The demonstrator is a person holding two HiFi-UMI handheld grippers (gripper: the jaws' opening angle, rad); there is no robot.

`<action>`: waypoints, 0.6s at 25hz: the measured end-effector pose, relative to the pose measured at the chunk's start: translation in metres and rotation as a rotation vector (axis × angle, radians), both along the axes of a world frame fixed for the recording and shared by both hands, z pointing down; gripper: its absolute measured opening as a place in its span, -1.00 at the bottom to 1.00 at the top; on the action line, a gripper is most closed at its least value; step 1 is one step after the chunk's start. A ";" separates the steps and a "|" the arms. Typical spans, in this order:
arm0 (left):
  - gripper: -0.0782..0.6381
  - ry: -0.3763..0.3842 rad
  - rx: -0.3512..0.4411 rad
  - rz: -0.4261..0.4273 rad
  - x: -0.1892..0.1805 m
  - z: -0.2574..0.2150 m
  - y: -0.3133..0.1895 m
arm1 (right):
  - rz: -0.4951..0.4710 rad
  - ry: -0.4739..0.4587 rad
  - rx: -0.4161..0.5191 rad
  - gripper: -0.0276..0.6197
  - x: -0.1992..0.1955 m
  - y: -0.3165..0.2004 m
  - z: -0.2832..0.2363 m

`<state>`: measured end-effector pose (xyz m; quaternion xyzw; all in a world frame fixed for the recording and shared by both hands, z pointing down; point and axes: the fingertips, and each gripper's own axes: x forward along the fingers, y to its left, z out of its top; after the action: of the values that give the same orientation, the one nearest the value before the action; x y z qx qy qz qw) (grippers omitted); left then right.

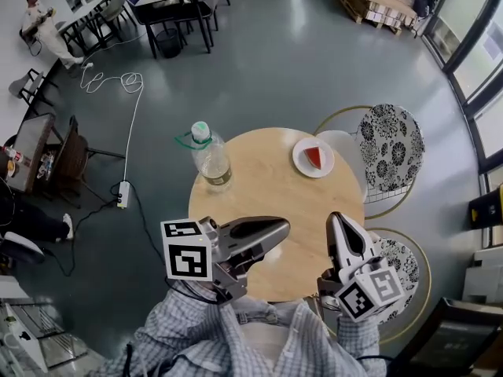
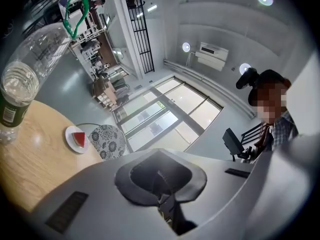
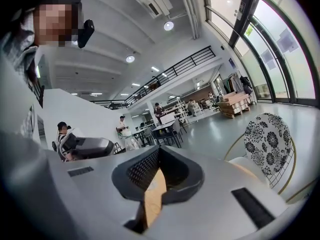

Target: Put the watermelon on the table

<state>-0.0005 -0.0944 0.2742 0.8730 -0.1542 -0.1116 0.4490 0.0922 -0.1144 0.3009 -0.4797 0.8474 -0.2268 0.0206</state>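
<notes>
A red watermelon slice (image 1: 314, 157) lies on a small white plate (image 1: 301, 163) at the far right of the round wooden table (image 1: 267, 187). In the left gripper view the watermelon slice (image 2: 79, 139) shows at the left on the plate (image 2: 69, 132). My left gripper (image 1: 280, 225) hangs over the table's near edge, shut and holding nothing, lying on its side. My right gripper (image 1: 336, 219) is raised over the near right edge, its jaws together and holding nothing. Both stand well short of the plate. In their own views, the left gripper (image 2: 161, 172) and the right gripper (image 3: 159, 156) grip nothing.
A clear water bottle (image 1: 211, 157) with a green cap ring stands at the table's far left. Two floral-backed chairs (image 1: 391, 146) (image 1: 405, 262) stand to the right of the table. A white cable and power strip (image 1: 122, 194) lie on the floor to the left.
</notes>
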 end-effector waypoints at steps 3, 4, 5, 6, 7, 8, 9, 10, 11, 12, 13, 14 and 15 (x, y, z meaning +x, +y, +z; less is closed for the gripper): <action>-0.76 -0.002 0.005 -0.010 -0.004 -0.002 0.001 | -0.012 0.000 -0.004 -0.89 -0.005 0.003 0.002; -0.76 -0.002 0.002 -0.013 -0.005 -0.002 0.001 | -0.016 0.000 -0.006 -0.89 -0.006 0.003 0.003; -0.76 -0.003 -0.001 -0.016 -0.006 -0.001 0.002 | -0.019 -0.001 -0.007 -0.89 -0.007 0.004 0.003; -0.76 -0.003 -0.004 -0.019 -0.008 0.000 0.002 | -0.021 -0.001 -0.007 -0.89 -0.008 0.004 0.003; -0.76 -0.003 -0.007 -0.020 -0.008 0.000 0.002 | -0.022 -0.001 -0.008 -0.89 -0.009 0.005 0.003; -0.76 -0.003 -0.009 -0.021 -0.009 0.000 0.002 | -0.023 -0.001 -0.008 -0.89 -0.010 0.005 0.003; -0.76 -0.003 -0.011 -0.021 -0.009 0.001 0.002 | -0.024 -0.001 -0.009 -0.89 -0.011 0.005 0.003; -0.76 -0.003 -0.014 -0.021 -0.010 0.001 0.002 | -0.023 -0.002 -0.011 -0.89 -0.011 0.006 0.004; -0.76 -0.004 -0.017 -0.021 -0.010 0.002 0.003 | -0.022 -0.004 -0.013 -0.89 -0.011 0.006 0.004; -0.76 -0.003 -0.020 -0.021 -0.011 0.003 0.004 | -0.020 -0.006 -0.015 -0.89 -0.011 0.006 0.005; -0.76 -0.002 -0.025 -0.021 -0.011 0.004 0.004 | -0.018 -0.008 -0.017 -0.89 -0.011 0.007 0.005; -0.76 -0.002 -0.028 -0.021 -0.012 0.005 0.005 | -0.016 -0.009 -0.019 -0.89 -0.011 0.007 0.006; -0.76 -0.001 -0.031 -0.021 -0.012 0.005 0.005 | -0.016 -0.009 -0.021 -0.89 -0.011 0.007 0.006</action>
<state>-0.0125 -0.0895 0.2796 0.8642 -0.1653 -0.1136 0.4614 0.0809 -0.1074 0.3072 -0.4722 0.8486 -0.2378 0.0177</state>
